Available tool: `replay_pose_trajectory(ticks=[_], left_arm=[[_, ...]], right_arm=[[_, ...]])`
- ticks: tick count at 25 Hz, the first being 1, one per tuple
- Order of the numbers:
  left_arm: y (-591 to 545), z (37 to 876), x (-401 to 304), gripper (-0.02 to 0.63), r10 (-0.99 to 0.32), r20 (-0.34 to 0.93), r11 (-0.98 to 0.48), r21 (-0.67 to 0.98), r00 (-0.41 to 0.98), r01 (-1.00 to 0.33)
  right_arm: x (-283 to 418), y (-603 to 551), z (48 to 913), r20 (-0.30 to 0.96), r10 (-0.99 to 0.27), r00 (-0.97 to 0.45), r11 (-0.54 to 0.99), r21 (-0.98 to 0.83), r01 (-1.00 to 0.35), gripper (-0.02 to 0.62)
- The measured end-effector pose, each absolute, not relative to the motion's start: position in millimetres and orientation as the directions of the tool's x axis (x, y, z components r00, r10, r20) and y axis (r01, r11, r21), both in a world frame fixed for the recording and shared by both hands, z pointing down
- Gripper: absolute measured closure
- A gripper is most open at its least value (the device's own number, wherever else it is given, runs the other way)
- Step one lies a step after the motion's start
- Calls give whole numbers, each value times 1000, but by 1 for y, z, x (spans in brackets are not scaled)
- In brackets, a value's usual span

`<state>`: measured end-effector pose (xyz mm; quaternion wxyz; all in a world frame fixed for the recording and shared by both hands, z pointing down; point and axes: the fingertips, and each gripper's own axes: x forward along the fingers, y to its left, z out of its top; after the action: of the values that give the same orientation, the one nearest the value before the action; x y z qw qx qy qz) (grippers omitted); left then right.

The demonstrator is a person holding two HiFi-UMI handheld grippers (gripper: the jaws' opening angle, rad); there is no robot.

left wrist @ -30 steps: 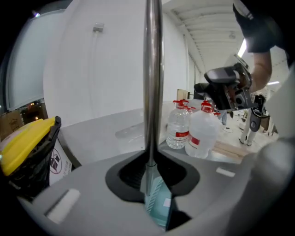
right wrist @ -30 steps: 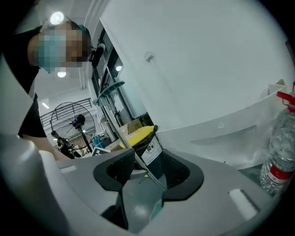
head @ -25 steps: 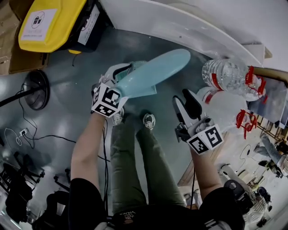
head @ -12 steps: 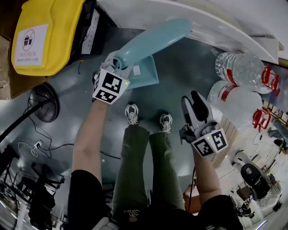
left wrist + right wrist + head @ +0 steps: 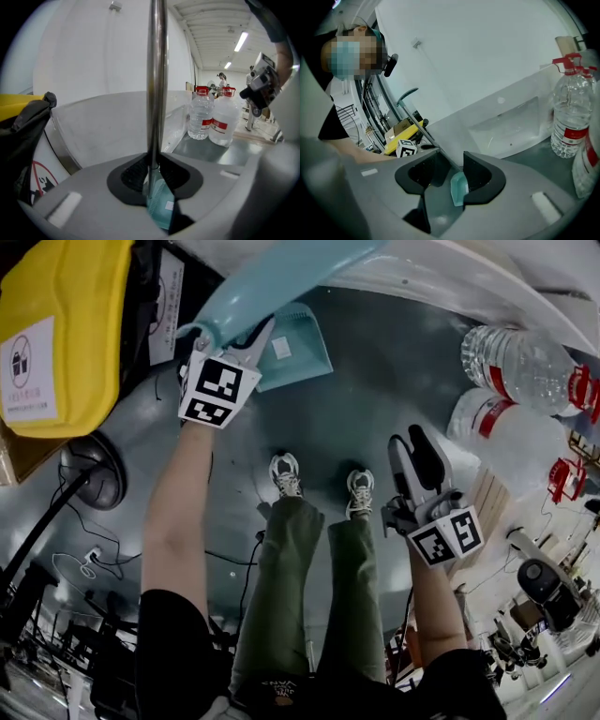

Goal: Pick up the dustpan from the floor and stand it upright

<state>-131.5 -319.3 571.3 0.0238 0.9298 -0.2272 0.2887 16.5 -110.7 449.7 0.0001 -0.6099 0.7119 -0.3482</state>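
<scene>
Dustpan (image 5: 294, 349) handle clamped in left gripper (image 5: 234, 334), tip cut off.

Bare floor (image 5: 394, 399) lies open between the dustpan (image 5: 295, 348) and the water bottles (image 5: 520, 357) — hemmed in by the white panel (image 5: 459, 279) behind and the yellow bag (image 5: 66, 324) at left.

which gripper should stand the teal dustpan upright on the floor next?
Left. The left gripper has its fingers closed on the long handle of the light teal plastic dustpan, pan end lowest. The right gripper is open, empty, apart from it.
</scene>
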Motion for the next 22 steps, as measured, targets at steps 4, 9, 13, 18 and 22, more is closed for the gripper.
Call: replay_pose_trajectory(ticks=[4, 9, 13, 18, 22], left_arm=[[-334, 573, -122, 476, -398, 536, -908, -111, 745, -405], [-340, 567, -106, 476, -374, 549, -925, -166, 748, -341], [-336, 578, -101, 474, -364, 579, -931, -192, 730, -311], [-338, 585, -101, 474, -372, 591, -926, -180, 716, -333], [-334, 583, -96, 472, -380, 580, -922, -178, 720, -344]], right_arm=[[26, -112, 461, 431, -874, -225, -25, -502, -864, 434], [31, -111, 470, 434, -878, -203, -56, -515, -855, 434], [33, -110, 472, 439, -875, -203, -63, -519, -852, 434], [43, -110, 471, 439, -874, -208, -53, -513, -857, 434], [50, -106, 471, 440, -875, -202, -58, -510, -858, 434]])
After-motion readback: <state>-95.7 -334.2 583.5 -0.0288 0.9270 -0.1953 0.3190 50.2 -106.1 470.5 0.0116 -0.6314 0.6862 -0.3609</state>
